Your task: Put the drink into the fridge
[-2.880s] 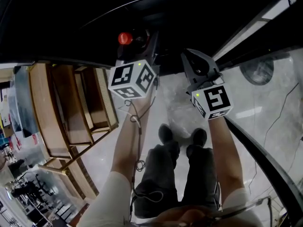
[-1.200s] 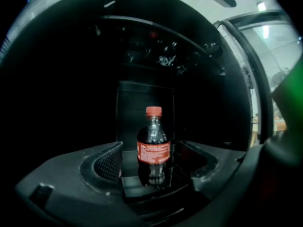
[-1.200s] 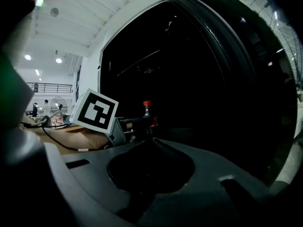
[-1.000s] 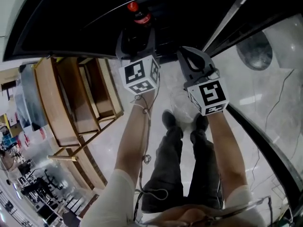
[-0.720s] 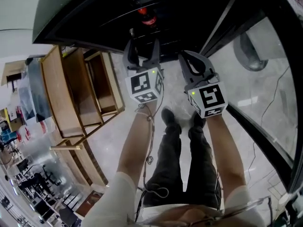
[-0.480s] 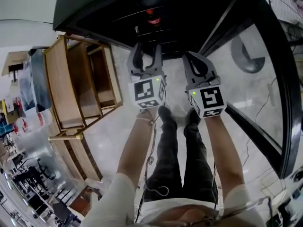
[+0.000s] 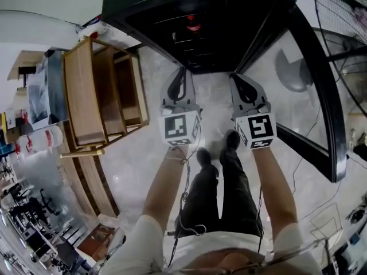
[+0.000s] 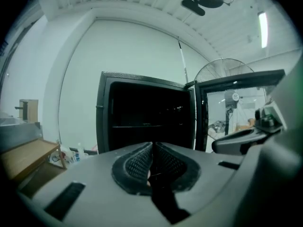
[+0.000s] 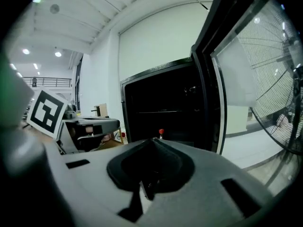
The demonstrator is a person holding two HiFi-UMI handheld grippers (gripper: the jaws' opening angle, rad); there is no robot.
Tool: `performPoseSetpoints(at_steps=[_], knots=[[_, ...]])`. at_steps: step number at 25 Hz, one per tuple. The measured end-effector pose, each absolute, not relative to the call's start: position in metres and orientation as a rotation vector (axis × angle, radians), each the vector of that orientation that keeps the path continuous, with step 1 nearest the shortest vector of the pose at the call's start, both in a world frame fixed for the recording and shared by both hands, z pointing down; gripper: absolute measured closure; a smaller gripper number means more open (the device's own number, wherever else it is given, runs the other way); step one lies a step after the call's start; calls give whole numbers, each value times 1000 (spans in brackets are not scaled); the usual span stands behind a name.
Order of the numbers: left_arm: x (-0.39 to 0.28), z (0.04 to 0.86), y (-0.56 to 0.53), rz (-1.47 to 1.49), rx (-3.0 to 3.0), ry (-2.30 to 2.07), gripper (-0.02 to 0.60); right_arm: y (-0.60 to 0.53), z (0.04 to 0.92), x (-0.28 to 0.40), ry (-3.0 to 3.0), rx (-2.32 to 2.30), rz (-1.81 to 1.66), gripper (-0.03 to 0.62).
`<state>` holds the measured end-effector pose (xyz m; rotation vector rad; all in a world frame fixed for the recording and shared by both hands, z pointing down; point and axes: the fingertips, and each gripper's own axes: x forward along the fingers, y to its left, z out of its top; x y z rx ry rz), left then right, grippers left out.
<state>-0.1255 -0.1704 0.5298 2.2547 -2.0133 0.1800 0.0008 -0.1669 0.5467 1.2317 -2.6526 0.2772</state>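
The drink (image 7: 192, 23), a dark bottle with a red cap, stands upright inside the open black fridge (image 7: 172, 4); its cap (image 9: 161, 132) also shows in the right gripper view. My left gripper (image 7: 182, 69) is out in front of the fridge, well short of the bottle. Its jaws have just been closing, and they meet with nothing between them (image 8: 152, 146). My right gripper (image 7: 237, 77) hangs beside it, also shut and empty (image 9: 154, 141). Both point at the fridge opening.
The fridge's glass door (image 7: 312, 90) stands swung open on the right. A wooden shelf unit (image 7: 94, 96) is to the left of the fridge. A large standing fan (image 7: 344, 16) is at the far right. The person's legs and shoes (image 7: 215, 153) are on the pale floor below.
Both grippers have drawn back out of the fridge and away from it. The left jaws, open beside the bottle a second ago, have come together empty. The bottle stays in the fridge.
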Motion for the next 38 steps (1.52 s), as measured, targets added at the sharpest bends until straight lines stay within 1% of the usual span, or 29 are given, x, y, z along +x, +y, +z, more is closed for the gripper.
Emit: performPoseSetpoints(at_steps=[5,9,15,23,31,38], knots=[[-135,516,-127,164,2287,-1956,568,-130,526,-6,-2640,1228,246,592],[-146,497,-88,207,2317,-1888,568,-99,500,-13,-2629,1260,242,592],[-159,439,-28,210,2358,-1819,568,-44,433,-13,-2626,1311,245,592],[-140,345,58,219,2418,-1648,568,35,341,11,-2592,1325,233,592],[-129,269,107,167,2411,-1632,568,95,256,30,-2635,1277,181,592],[-109,229,142,113,2389,-1668,568,121,215,49,-2703,1185,190,592]])
